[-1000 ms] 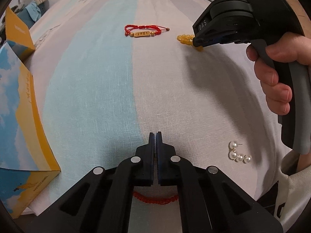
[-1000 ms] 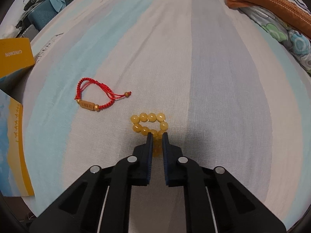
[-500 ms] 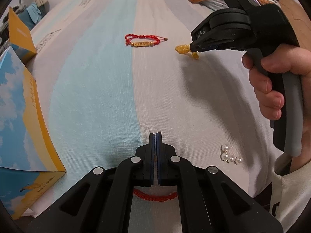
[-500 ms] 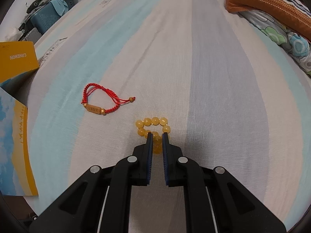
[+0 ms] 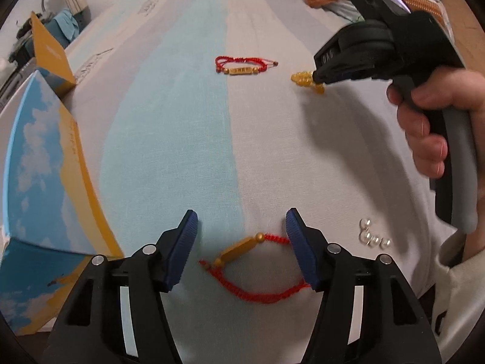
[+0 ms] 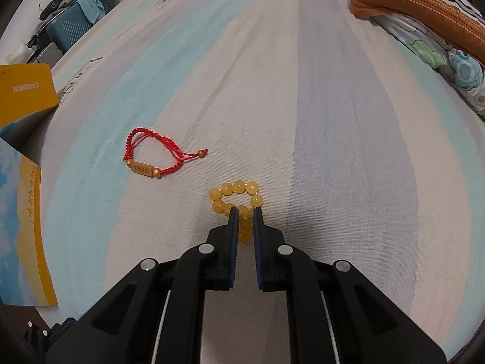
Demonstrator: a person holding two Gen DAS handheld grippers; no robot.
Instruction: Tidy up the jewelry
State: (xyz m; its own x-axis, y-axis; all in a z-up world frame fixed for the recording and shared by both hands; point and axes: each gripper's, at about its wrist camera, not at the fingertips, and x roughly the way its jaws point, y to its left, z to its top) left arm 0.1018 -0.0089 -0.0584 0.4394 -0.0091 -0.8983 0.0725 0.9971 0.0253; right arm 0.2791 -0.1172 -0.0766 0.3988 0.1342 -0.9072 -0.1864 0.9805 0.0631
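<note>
My left gripper (image 5: pixel 241 223) is open above a red cord bracelet with a gold tube (image 5: pixel 257 273), which lies on the striped sheet between and just below its fingers. My right gripper (image 6: pixel 245 210) is shut on a yellow bead bracelet (image 6: pixel 236 195), its far beads resting on the sheet; the left wrist view shows that bracelet (image 5: pixel 303 78) at the right gripper's tips. A second red cord bracelet with a gold plate (image 6: pixel 151 163) lies left of the beads and also shows in the left wrist view (image 5: pixel 239 65). Pearl earrings (image 5: pixel 371 236) lie to the right of my left gripper.
A blue-and-yellow box (image 5: pixel 39 188) stands at the left edge of the bed, with its raised lid (image 6: pixel 25 94) behind. Folded orange and floral bedding (image 6: pixel 424 15) lies at the far right. A blue case (image 6: pixel 72 27) sits beyond the bed's far left.
My left gripper has opened wide, so the near red bracelet now shows between its fingers. The right gripper stays shut on the yellow beads and has shifted slightly.
</note>
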